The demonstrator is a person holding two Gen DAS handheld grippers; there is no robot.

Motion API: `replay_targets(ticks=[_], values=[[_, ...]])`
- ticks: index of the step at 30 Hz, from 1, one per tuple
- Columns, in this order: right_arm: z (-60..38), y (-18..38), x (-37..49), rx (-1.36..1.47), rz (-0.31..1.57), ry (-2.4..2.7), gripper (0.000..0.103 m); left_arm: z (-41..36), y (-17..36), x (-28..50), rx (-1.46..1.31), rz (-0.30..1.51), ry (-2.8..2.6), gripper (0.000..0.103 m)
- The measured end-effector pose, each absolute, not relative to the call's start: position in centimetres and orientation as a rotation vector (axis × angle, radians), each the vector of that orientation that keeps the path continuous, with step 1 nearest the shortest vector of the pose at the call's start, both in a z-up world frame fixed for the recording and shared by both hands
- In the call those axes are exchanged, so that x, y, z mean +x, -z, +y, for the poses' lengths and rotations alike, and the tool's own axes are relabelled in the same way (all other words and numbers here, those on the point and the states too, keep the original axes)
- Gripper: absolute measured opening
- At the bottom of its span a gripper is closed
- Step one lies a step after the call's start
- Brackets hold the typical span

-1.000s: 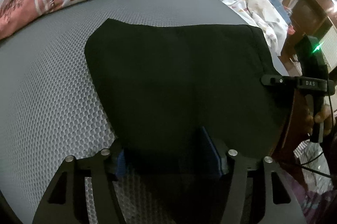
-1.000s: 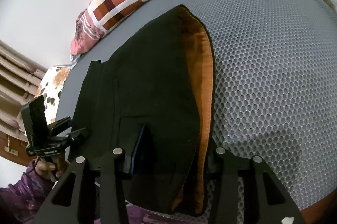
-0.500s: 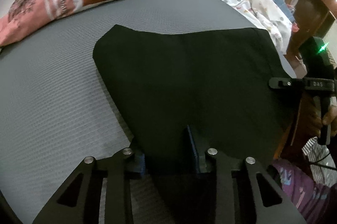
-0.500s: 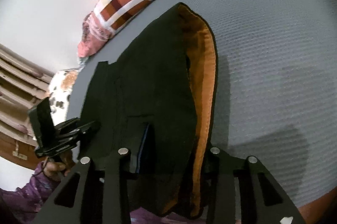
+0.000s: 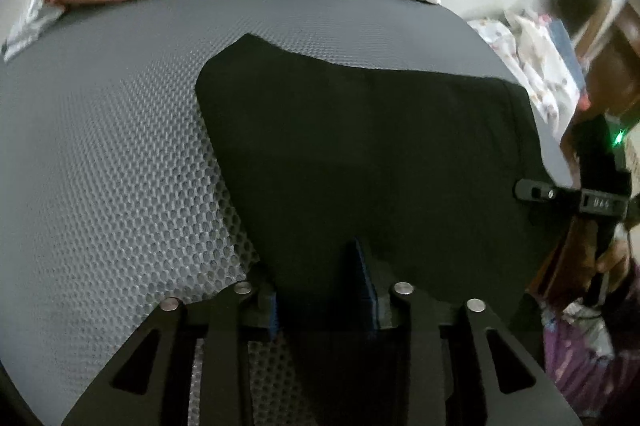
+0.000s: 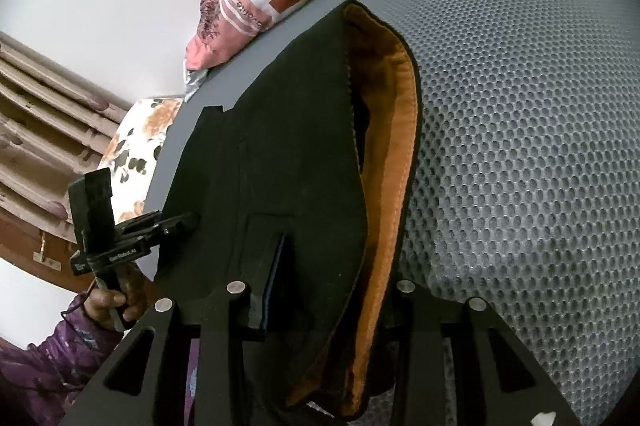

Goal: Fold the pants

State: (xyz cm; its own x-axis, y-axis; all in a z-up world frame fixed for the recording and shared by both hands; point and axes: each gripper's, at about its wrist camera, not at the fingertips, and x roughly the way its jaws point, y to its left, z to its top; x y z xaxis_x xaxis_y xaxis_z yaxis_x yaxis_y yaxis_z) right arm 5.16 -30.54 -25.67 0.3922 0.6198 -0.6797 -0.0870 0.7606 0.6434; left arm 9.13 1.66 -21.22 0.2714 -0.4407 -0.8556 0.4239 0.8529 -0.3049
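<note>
Both grippers, left gripper (image 5: 324, 290) and right gripper (image 6: 320, 290), are pinching the near edge of the black pants (image 5: 372, 162), the left's jaws having just been easing wider. The pants are lying half-folded on the grey mattress (image 5: 120, 154), stretching toward twelve o'clock; further folds remain.

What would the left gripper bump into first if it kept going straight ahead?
Probably the black pants: the left gripper already has their near edge between its fingers, with the grey mattress underneath.

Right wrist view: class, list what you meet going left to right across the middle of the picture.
Curtain → floral cloth → left tongs → black pants → orange lining → grey mesh mattress.
</note>
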Motion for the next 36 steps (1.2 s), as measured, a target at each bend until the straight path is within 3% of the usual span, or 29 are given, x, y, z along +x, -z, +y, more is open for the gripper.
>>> replay_targets(ticks=[1, 5, 10, 17, 19, 22, 36], values=[[-30.7, 25.7, 5.2, 0.572, 1.088, -0.475, 0.036, 1.8, 21.4, 9.4, -0.030, 1.166, 0.578, 0.049], [-30.8, 25.6, 5.3, 0.564, 1.087, -0.464, 0.038, 2.3, 21.5, 9.4, -0.071, 1.163, 0.618, 0.055], [-29.9, 25.3, 6.2, 0.526, 1.073, -0.458, 0.041, 1.6, 21.5, 9.0, -0.091, 1.124, 0.698, 0.083], [-29.5, 25.5, 5.6, 0.501, 1.033, -0.423, 0.035, -1.1, 21.6, 7.6, 0.135, 1.062, 0.650, 0.080], [-29.8, 25.8, 5.3, 0.536, 1.010, -0.424, 0.035, -1.1, 21.5, 7.6, 0.140, 1.052, 0.637, 0.071], [-30.1, 26.1, 5.1, 0.565, 0.992, -0.421, 0.035, -0.5, 21.5, 7.8, 0.121, 1.056, 0.636, 0.067], [-30.6, 26.6, 4.2, 0.597, 0.961, -0.394, 0.035, -1.0, 21.4, 7.3, 0.170, 1.037, 0.602, 0.066]])
